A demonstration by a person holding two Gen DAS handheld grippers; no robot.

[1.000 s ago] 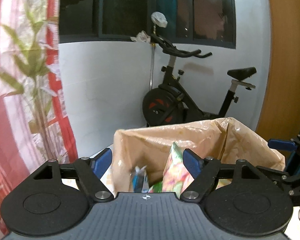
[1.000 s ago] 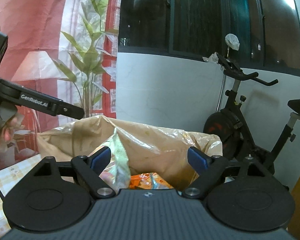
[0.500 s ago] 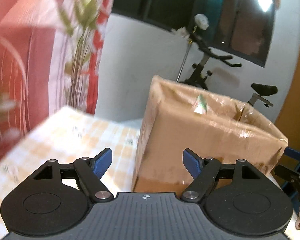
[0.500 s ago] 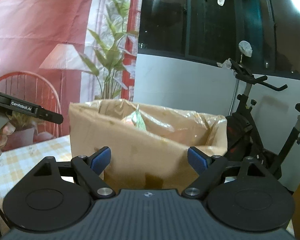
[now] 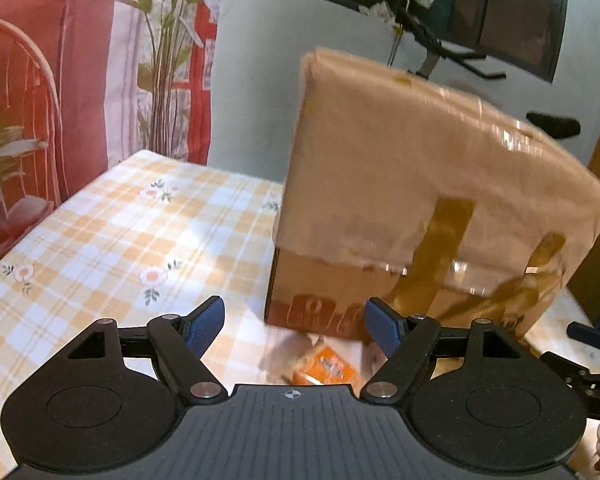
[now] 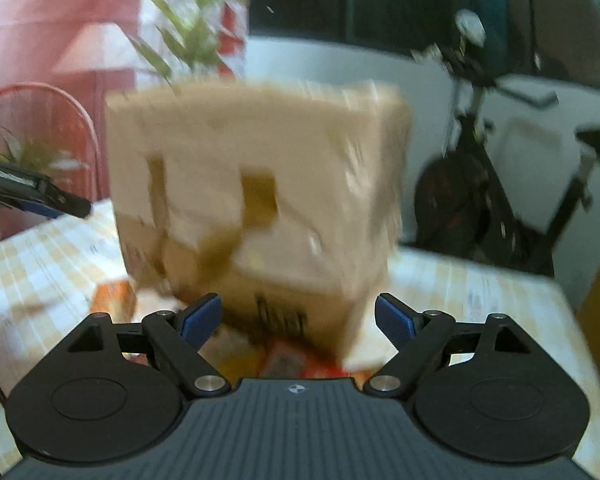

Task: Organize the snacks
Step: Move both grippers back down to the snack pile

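Both grippers spread, holding nothing: left gripper (image 5: 292, 320) and right gripper (image 6: 298, 314) face the box (image 5: 420, 184), which stands on the table (image 5: 112, 232) toward its far right edge. Snacks (image 5: 324, 364) lie loose at the box's near foot. Judged step: picking up the next packet; next, lower onto one and pinch.

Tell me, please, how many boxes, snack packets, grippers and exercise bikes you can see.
Cardboard box: 1
Snack packets: at least 2, blurred
Grippers: 2, left gripper and right gripper
Exercise bike: 1
Total: at least 6
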